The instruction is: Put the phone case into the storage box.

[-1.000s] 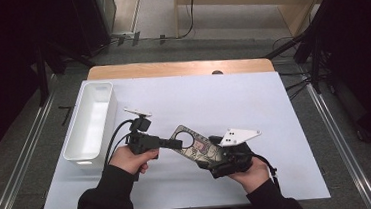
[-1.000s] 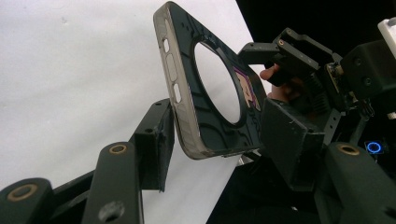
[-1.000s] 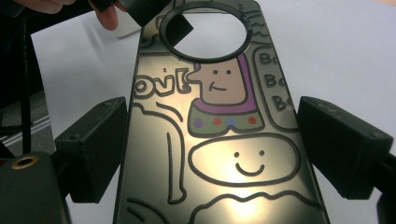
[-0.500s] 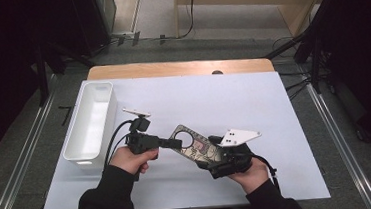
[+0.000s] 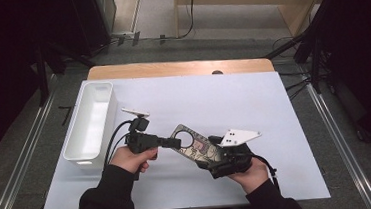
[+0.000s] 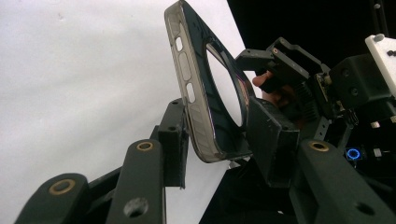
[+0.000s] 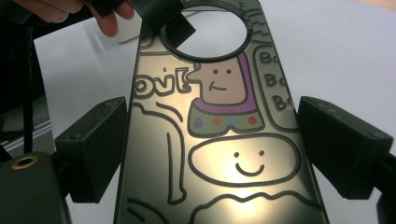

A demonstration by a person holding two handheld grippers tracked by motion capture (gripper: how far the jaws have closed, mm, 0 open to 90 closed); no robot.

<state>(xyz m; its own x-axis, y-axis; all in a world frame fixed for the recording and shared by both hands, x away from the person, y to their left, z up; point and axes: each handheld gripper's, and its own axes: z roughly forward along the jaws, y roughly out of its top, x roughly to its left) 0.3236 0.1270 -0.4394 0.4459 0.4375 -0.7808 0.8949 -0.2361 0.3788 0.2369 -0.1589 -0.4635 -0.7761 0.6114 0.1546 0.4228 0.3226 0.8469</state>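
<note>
At the far left of the worktop (image 5: 274,107) lies a long white tray (image 5: 90,123), lengthwise and seemingly empty, though its floor is hard to read. Just right of it, near the person, the left gripper (image 5: 175,142) has its fingers (image 6: 173,140) closed on the camera-hole end of a phone case (image 5: 197,146), one pad each side of the rim. The case, printed with cartoon figures, hangs above the worktop between both tools. To the right, the right gripper (image 5: 216,154) holds the other end, fingers (image 7: 93,140) narrowed against its long edges. With the case bridged like this, a clean handover probably means one hand easing off only while the other grips firmly, keeping the case level.
</note>
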